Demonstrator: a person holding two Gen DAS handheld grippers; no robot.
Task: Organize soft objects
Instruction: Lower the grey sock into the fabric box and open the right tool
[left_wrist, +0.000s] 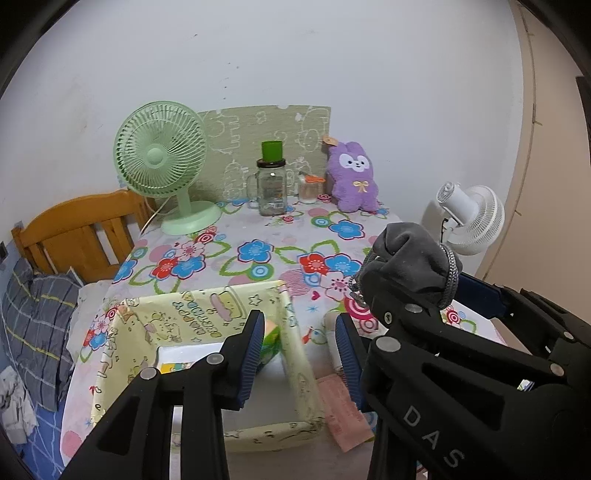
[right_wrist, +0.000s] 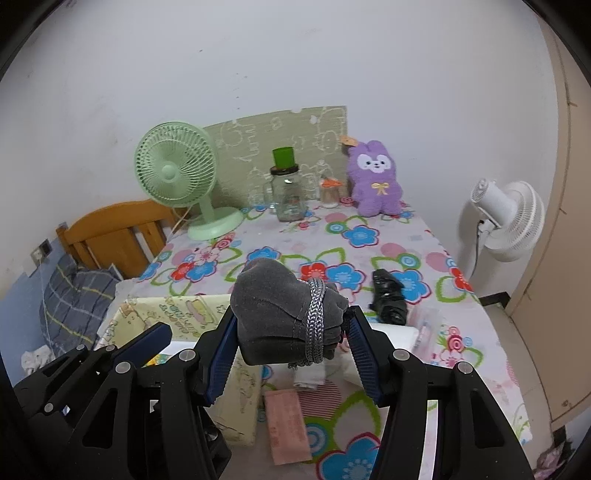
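My right gripper (right_wrist: 290, 328) is shut on a grey soft pouch (right_wrist: 275, 310) wound with a silver cord, held above the table's near part, just right of the yellow patterned fabric box (right_wrist: 173, 317). The pouch also shows in the left wrist view (left_wrist: 410, 258). My left gripper (left_wrist: 299, 350) is open and empty, its fingers straddling the right wall of the box (left_wrist: 295, 350). A green item (left_wrist: 269, 341) lies inside the box. A purple plush bunny (left_wrist: 354, 177) sits at the table's far right. A black soft item (right_wrist: 388, 297) lies on the tablecloth to the right.
A green desk fan (left_wrist: 162, 166), a glass jar with a green lid (left_wrist: 272, 184) and a small jar (left_wrist: 309, 188) stand at the back. A pink packet (right_wrist: 290, 424) and white tissues (right_wrist: 402, 334) lie near the front. A white fan (right_wrist: 506, 218) stands right, a bed (left_wrist: 44, 314) left.
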